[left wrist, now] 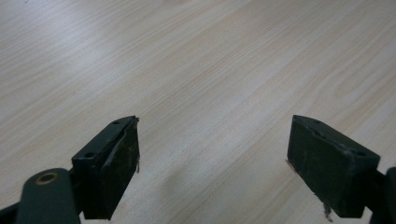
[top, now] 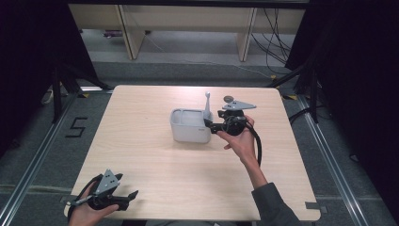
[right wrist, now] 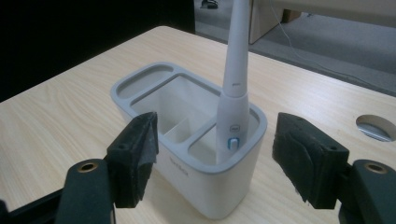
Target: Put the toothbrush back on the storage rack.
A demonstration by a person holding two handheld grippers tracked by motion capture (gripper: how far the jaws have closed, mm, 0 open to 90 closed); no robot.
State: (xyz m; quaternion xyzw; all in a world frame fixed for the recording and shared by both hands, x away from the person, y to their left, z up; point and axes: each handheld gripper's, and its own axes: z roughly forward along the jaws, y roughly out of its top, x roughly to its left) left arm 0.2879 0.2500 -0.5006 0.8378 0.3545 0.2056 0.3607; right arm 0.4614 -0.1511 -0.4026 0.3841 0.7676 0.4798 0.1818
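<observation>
The right claw [right wrist: 215, 161] hangs released just short of the toothbrush [right wrist: 235, 88] standing in the holder [right wrist: 187, 175], so a centred, level squeeze looks best, while the left claw [left wrist: 212, 163] idles released over the worktop [top: 155, 188].

Light wood table [top: 155, 160], round hole [right wrist: 376, 127] near its far right edge. Grey floor [top: 188, 70] around it, a "5" mark [top: 76, 127] at left. Wooden furniture legs [top: 131, 35] beyond; cables [top: 275, 40] trail at back right.
</observation>
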